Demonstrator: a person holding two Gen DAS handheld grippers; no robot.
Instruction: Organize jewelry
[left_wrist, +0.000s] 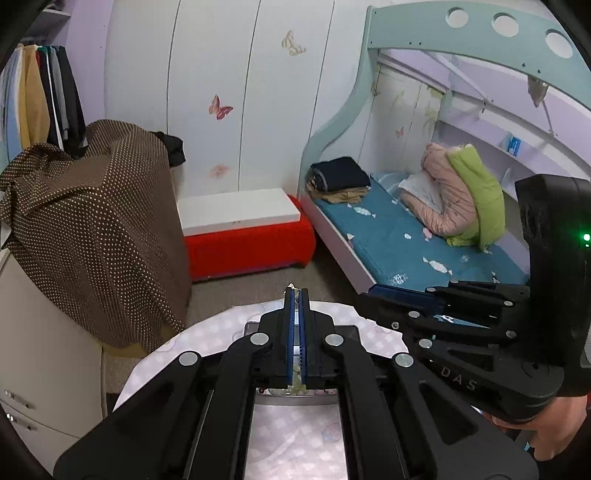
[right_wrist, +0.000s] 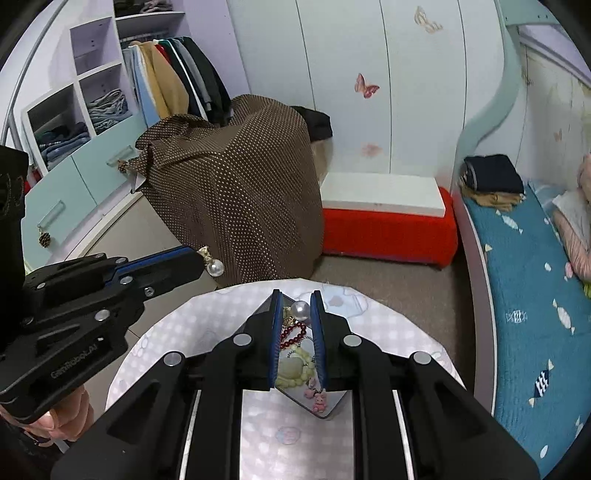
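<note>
My left gripper (left_wrist: 295, 291) is shut, with a small gold bit showing at its tips. In the right wrist view the left gripper (right_wrist: 201, 258) holds a gold-topped pearl earring (right_wrist: 215, 266), which hangs from its tips over the floor. My right gripper (right_wrist: 297, 301) is shut on a second pearl earring (right_wrist: 301, 310) near its fingertips, above the tray. The shiny tray (right_wrist: 327, 411) on the round table holds a dark red bead bracelet (right_wrist: 293, 334), a cream bead necklace (right_wrist: 295, 369) and a pink bunny charm (right_wrist: 319, 402). The right gripper (left_wrist: 369, 295) also shows beside the left one.
The round table (right_wrist: 192, 325) has a pastel checked cloth. Beyond it stand furniture under a brown dotted cloth (right_wrist: 236, 192), a red ottoman (right_wrist: 388, 232) with a white board on it, a bed with a teal sheet (right_wrist: 524, 288), white wardrobe doors and light blue drawers (right_wrist: 66, 192).
</note>
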